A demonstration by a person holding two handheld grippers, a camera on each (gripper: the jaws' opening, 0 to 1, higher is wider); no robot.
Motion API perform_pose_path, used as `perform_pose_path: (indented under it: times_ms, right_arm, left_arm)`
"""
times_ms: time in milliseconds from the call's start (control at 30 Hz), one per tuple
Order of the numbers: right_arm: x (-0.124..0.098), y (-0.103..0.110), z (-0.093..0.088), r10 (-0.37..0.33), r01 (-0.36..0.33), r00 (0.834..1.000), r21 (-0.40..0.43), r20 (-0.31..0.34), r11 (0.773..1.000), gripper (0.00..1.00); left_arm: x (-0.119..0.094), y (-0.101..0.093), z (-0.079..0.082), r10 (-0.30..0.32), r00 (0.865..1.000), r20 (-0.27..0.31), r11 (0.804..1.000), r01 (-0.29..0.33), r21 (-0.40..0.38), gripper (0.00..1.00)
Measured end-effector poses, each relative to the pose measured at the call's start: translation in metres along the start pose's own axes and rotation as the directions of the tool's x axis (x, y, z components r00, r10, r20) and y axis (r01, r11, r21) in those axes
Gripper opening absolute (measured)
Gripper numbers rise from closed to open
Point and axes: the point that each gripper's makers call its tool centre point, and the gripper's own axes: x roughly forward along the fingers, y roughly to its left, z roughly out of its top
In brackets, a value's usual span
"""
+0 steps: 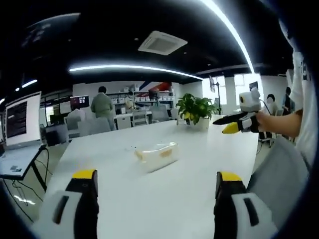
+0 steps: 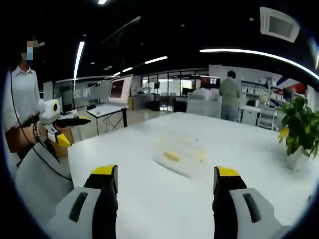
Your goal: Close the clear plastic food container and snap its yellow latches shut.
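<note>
Clear plastic food container (image 1: 156,154) with yellow latches (image 2: 172,156) rests mid-table (image 1: 189,199), at 12 o'clock from both grippers and well apart from them. Left gripper (image 1: 157,181) and right gripper (image 2: 166,177): jaws wide apart, holding nothing. Closing and latching apparently remain undone. No legible writing; monitor text at 9 o'clock too small.

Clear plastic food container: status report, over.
Left gripper, right gripper open, off the white table. Clear plastic food container untouched. Potted green plant behind, path unobstructed.
</note>
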Motion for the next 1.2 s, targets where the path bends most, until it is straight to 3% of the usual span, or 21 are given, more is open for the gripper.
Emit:
perform_pose_path:
  times_ms: [167, 300, 367, 667, 1200]
  right_arm:
    - [-0.005, 0.006, -0.014, -0.013, 0.013, 1.0, 0.013, -0.016, 1.0, 0.77]
    - [-0.012, -0.002, -0.02, -0.045, 0.046, 0.999, 0.049, -0.014, 0.998, 0.78]
    - [-0.015, -0.007, -0.025, -0.056, 0.057, 0.998, 0.075, -0.019, 0.996, 0.79]
    - [-0.015, -0.015, -0.042, -0.073, 0.078, 0.995, 0.063, -0.074, 0.995, 0.82]
    - [-0.019, -0.017, -0.042, -0.086, 0.091, 0.993, 0.065, -0.076, 0.994, 0.81]
  left_arm:
    - [-0.001, -0.003, -0.007, -0.006, 1.0, -0.012, 1.0, 0.005, -0.029, 0.96]
    - [0.002, -0.007, -0.019, -0.015, 0.999, -0.047, 1.0, 0.015, -0.013, 0.96]
    - [0.003, -0.011, -0.024, -0.04, 0.997, -0.067, 0.998, 0.037, -0.041, 0.96]
    - [0.002, -0.01, -0.023, -0.031, 0.998, -0.063, 0.999, 0.028, -0.039, 0.98]
    - [0.005, -0.016, -0.028, -0.057, 0.994, -0.091, 0.998, 0.056, -0.018, 0.99]
